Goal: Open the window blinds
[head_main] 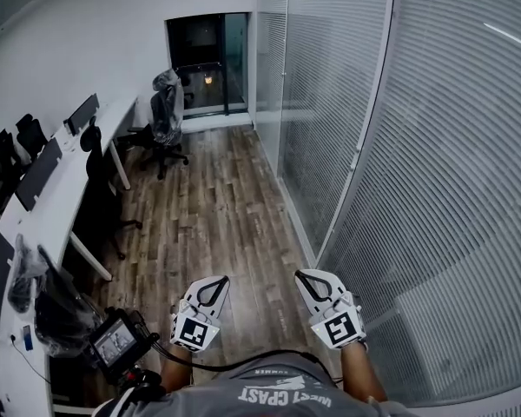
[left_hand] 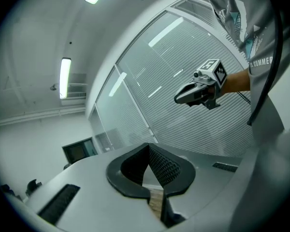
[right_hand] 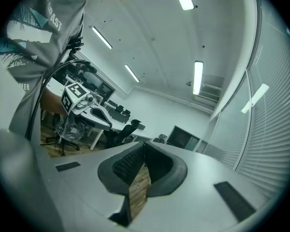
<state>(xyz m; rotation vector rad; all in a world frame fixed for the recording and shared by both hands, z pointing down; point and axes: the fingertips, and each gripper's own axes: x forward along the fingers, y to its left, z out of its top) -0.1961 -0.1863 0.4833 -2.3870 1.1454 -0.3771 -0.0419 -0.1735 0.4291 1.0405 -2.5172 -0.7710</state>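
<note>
Window blinds (head_main: 443,146) hang with slats closed. Just left of them, both forearms reach forward, level, side by side, with the left gripper (head_main: 214,281) and right gripper (head_main: 309,278) each pressed together, empty.

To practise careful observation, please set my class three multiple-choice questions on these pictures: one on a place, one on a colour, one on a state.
1. In the head view, the blinds stand on which side of the person?
A. left
B. right
C. behind

2. The floor is:
A. brown wood
B. grey carpet
C. white tile

3. On the left gripper, the fingers are:
A. wide apart
B. shut on a cord
C. shut, nothing between

Answers:
1 B, slats fill that view's right.
2 A, brown planks show.
3 C, the fingertips meet, with only floor seen past them.
</note>
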